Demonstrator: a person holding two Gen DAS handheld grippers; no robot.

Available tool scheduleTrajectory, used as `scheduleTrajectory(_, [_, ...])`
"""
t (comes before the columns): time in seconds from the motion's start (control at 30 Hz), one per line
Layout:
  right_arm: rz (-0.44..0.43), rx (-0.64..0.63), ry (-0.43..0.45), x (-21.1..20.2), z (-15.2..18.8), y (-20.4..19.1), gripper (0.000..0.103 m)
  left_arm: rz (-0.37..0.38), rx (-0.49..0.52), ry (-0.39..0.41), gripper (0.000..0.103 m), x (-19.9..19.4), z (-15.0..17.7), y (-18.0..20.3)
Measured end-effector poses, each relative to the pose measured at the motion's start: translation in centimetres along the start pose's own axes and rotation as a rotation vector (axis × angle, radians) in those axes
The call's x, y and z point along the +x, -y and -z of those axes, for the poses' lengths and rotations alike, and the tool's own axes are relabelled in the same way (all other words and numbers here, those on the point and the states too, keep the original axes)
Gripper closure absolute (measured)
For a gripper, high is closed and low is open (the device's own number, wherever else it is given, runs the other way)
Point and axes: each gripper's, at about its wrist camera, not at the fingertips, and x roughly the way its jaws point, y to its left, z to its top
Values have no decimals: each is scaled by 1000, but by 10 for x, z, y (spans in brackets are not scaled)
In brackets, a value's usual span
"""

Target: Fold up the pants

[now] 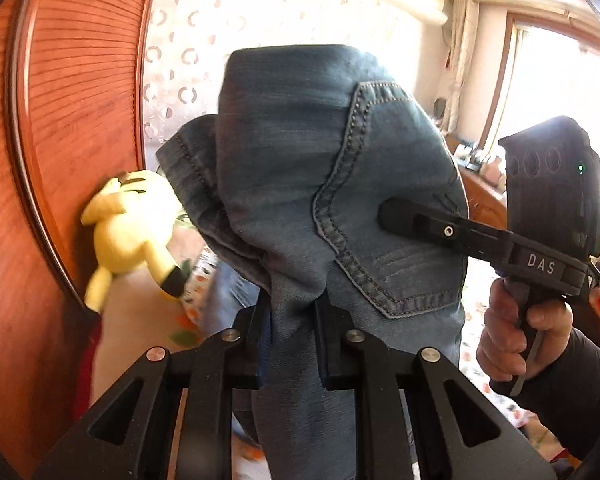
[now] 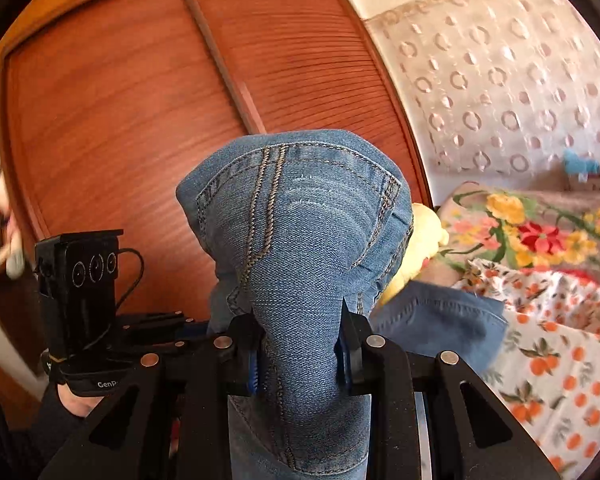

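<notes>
Left wrist: pants (image 1: 300, 168) hide left gripper (image 1: 290, 344) fingertips.

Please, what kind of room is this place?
Probably a bedroom at home: a bed with floral bedding, a wooden wardrobe with slatted doors, and a yellow plush toy beside it.

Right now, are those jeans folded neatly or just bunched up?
Bunched up. The jeans rise in a crumpled heap out of the left gripper and the right gripper; both pinch wads of denim, nothing lying flat.
</notes>
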Motion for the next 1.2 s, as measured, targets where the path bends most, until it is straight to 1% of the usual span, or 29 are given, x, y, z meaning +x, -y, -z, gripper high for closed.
scheduleTrajectory(0.07, [19, 36, 12, 15, 1, 19, 74, -14, 15, -35, 84, 27, -13, -8])
scheduleTrajectory(0.1, [36, 57, 9, 23, 3, 30, 73, -18, 15, -67, 84, 46, -19, -15])
scheduleTrajectory(0.13, [54, 85, 0, 33, 7, 42, 73, -18, 12, -95, 84, 56, -17, -21])
scheduleTrajectory(0.17, [83, 111, -18, 42, 11, 54, 72, -22, 14, -125, 84, 71, -18, -25])
scheduleTrajectory(0.23, [160, 138, -76, 56, 20, 72, 68, -34, 33, -197, 83, 109, -19, -33])
scheduleTrajectory(0.27, [196, 152, -114, 62, 26, 81, 67, -34, 45, -225, 82, 118, -17, -32])
scheduleTrajectory(0.33, [235, 159, -158, 67, 35, 95, 62, -18, 41, -252, 80, 133, -15, -40])
scheduleTrajectory(0.37, [251, 151, -168, 66, 38, 101, 62, -13, 33, -254, 80, 140, -18, -44])
scheduleTrajectory(0.4, [257, 146, -177, 65, 39, 105, 59, -23, 30, -252, 80, 141, -20, -46])
scheduleTrajectory(0.43, [257, 152, -185, 65, 39, 109, 54, -45, 24, -250, 78, 138, -21, -49])
scheduleTrajectory(0.47, [260, 156, -197, 64, 38, 112, 52, -54, 16, -246, 75, 132, -20, -50])
scheduleTrajectory(0.5, [266, 150, -208, 68, 34, 115, 47, -54, 7, -232, 73, 125, -19, -52])
scheduleTrajectory(0.53, [270, 131, -217, 64, 30, 114, 46, -55, 3, -219, 71, 122, -20, -49])
scheduleTrajectory(0.57, [274, 112, -225, 65, 24, 113, 45, -63, 4, -202, 68, 120, -20, -47])
scheduleTrajectory(0.63, [286, 76, -241, 67, 12, 110, 45, -63, 12, -171, 65, 113, -15, -39])
scheduleTrajectory(0.7, [300, 26, -249, 58, 1, 102, 45, -60, 20, -149, 65, 108, -6, -32])
scheduleTrajectory(0.77, [334, -39, -235, 45, -9, 95, 45, -50, 23, -128, 65, 101, 3, -22])
scheduleTrajectory(0.83, [382, -115, -191, 34, -21, 81, 45, -43, 14, -112, 65, 97, 11, -15])
scheduleTrajectory(0.87, [385, -139, -165, 21, -21, 66, 45, -41, 11, -105, 65, 95, 16, -13])
scheduleTrajectory(0.9, [368, -154, -142, 16, -25, 61, 45, -32, 6, -101, 65, 93, 19, -11])
scheduleTrajectory(0.93, [335, -164, -133, 13, -28, 57, 46, -25, 3, -106, 65, 94, 23, -10])
scheduleTrajectory(0.97, [304, -183, -132, 15, -30, 55, 49, -35, 6, -114, 65, 94, 26, -7])
scheduleTrajectory(1.0, [290, -210, -145, 20, -31, 52, 59, -51, 10, -124, 65, 96, 29, -7])
scheduleTrajectory(1.03, [283, -233, -164, 27, -30, 51, 64, -69, 10, -138, 65, 101, 32, -10])
scheduleTrajectory(1.1, [288, -255, -206, 47, -28, 56, 67, -75, -7, -153, 65, 106, 37, -14])
scheduleTrajectory(1.17, [322, -268, -234, 66, -27, 67, 67, -91, -18, -164, 65, 112, 41, -22])
scheduleTrajectory(1.2, [329, -247, -251, 72, -29, 77, 67, -102, -20, -169, 65, 116, 44, -26])
